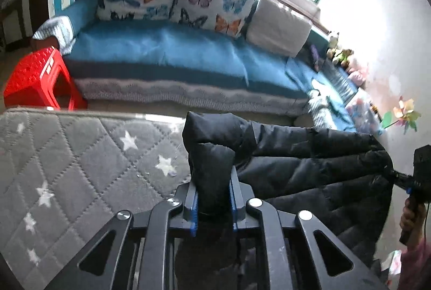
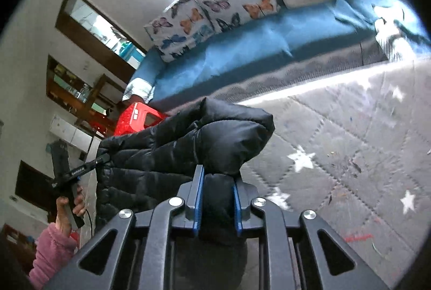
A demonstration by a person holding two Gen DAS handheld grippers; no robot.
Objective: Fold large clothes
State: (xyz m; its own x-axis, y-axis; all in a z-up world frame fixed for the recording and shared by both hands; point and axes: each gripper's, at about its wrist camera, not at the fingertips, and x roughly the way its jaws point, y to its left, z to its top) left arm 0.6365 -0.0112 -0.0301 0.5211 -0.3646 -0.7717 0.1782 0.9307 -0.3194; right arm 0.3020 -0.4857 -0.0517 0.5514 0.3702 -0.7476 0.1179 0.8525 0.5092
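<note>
Left gripper (image 1: 212, 182) is clamped on a black puffer jacket (image 1: 309, 171); right gripper (image 2: 218, 182) is clamped on its other end. The jacket spans mid-frame above a star-quilted mat (image 1: 67, 163). White lettering on the far gripper body is unreadable.

Your left gripper (image 1: 212, 193) pinches a bunched edge of the black quilted puffer jacket (image 1: 309, 168); your right gripper (image 2: 216, 195) clamps its opposite edge, both angled downward over it.
</note>
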